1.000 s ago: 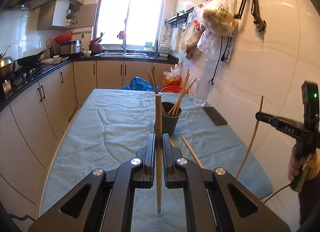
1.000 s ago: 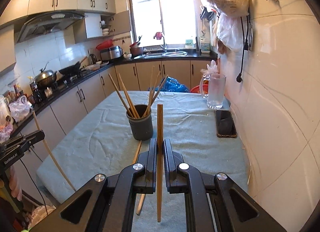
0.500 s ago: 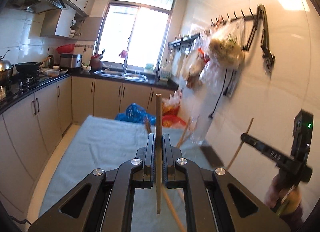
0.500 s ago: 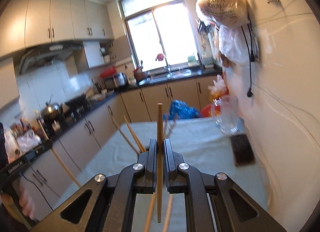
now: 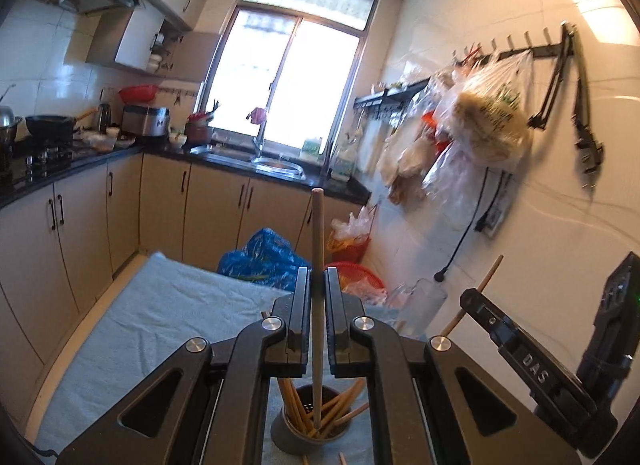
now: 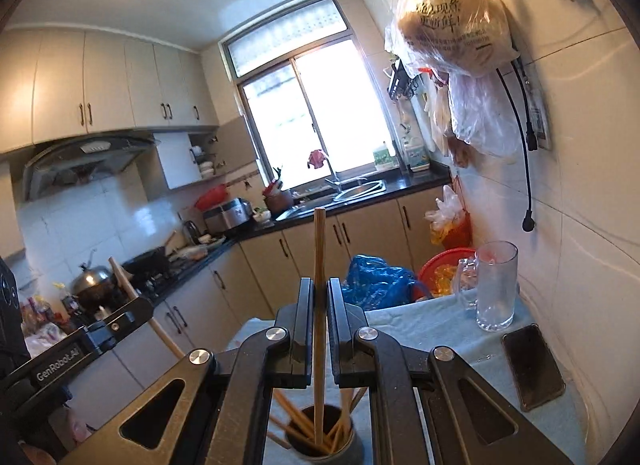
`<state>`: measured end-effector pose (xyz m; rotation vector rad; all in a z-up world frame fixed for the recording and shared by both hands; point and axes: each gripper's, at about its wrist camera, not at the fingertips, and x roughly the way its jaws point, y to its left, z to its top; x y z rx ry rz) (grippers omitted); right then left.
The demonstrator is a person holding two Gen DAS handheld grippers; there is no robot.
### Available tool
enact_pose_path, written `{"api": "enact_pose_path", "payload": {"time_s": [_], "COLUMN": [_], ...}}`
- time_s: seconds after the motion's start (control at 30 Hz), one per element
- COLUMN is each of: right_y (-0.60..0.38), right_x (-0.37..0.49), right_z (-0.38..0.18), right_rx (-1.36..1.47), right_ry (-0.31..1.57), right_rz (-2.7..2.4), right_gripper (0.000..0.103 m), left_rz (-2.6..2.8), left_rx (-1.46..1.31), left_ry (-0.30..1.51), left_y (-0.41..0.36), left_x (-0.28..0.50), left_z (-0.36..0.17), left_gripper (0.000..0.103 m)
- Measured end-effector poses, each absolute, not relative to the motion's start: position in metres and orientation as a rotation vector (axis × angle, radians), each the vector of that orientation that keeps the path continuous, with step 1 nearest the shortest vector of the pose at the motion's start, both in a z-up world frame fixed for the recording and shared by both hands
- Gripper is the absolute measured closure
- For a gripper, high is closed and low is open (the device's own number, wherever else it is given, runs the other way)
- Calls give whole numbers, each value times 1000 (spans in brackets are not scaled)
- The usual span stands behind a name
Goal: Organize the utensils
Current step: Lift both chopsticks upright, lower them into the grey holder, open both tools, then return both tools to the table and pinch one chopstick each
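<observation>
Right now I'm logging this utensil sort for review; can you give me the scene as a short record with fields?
left tongs: shut on a chopstick, upright
right tongs: shut on a chopstick, upright
holder: dark cup below both tongs, chopsticks inside
table cover: pale blue cloth
beside holder: glass mug, phone
</observation>
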<state>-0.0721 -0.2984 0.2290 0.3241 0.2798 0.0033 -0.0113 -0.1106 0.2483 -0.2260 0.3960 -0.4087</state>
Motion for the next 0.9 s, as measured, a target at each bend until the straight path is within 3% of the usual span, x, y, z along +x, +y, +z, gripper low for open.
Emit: {"api": "enact_pose_path", "payload": {"time_s": [0.37, 0.4, 0.47, 0.5, 0.57, 0.6, 0.9], "right_y": [-302, -304, -306, -306, -308, -310, -310], "right_x": [-43, -41, -40, -40, -41, -44, -89], "right_z": [172, 169, 166, 165, 165, 166, 207], "right_rx": [349, 355, 366, 373, 388, 394, 327], "right_ry": [459, 469, 476, 483, 491, 488, 462], "right_rz": [22, 23, 17, 21, 26, 23, 15], "right_gripper": [95, 95, 95, 92, 67, 61, 56], "left_rz": [-370, -373, -364, -358, -351, -352, -353], "left_rx": [-171, -166, -164, -169, -186, -187, -194], "left_ry": [486, 483, 472, 465, 443, 440, 389], "left_y": [-122, -122, -120, -119, -112, -109, -72], "left_x": [12, 10, 3, -1, -12, -16, -85], "left_z": [211, 212, 216, 219, 226, 229, 253], "left_gripper": [96, 93, 78, 67, 63, 62, 54]}}
